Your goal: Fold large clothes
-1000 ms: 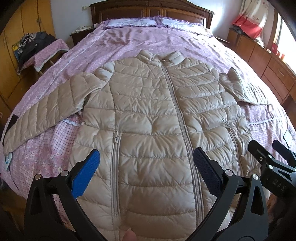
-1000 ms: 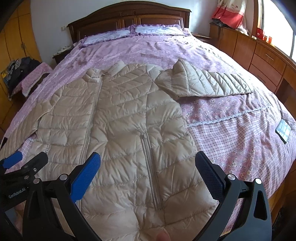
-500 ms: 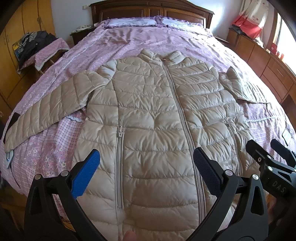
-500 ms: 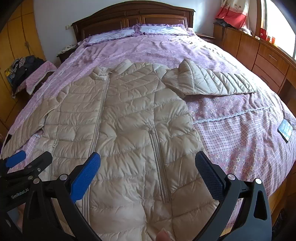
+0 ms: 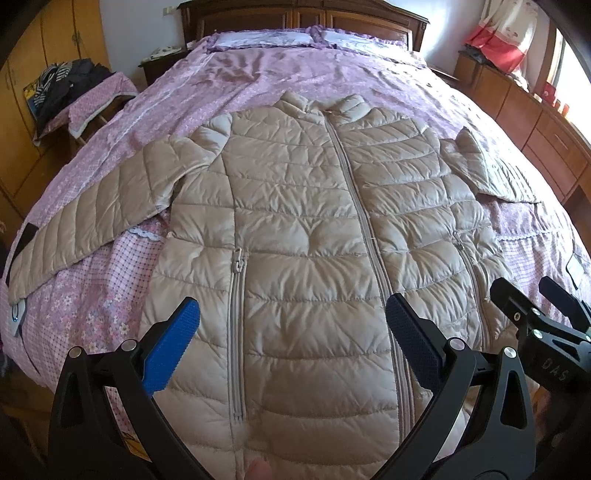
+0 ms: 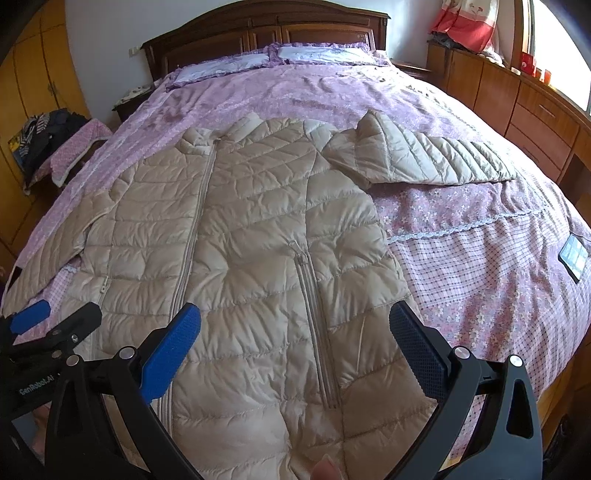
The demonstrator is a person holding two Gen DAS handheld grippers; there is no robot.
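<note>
A beige quilted puffer jacket (image 5: 295, 221) lies front up and zipped on the bed, collar toward the headboard; it also shows in the right wrist view (image 6: 240, 240). Its one sleeve (image 5: 85, 221) stretches out to the left. The other sleeve (image 6: 424, 155) lies out to the right, bent at the shoulder. My left gripper (image 5: 291, 332) is open and empty above the jacket's lower hem. My right gripper (image 6: 295, 332) is open and empty above the hem's right half, and shows at the right edge of the left wrist view (image 5: 532, 306).
The bed (image 6: 480, 258) has a pink-purple floral cover and a wooden headboard (image 6: 266, 33) with pillows. A phone (image 6: 574, 256) lies near the bed's right edge. Wooden drawers (image 6: 524, 110) run along the right. A chair with clothes (image 5: 74, 92) stands at the left.
Both grippers have drawn back and up a little from the jacket's hem, so more of the jacket and bed shows. The jacket has not moved.
</note>
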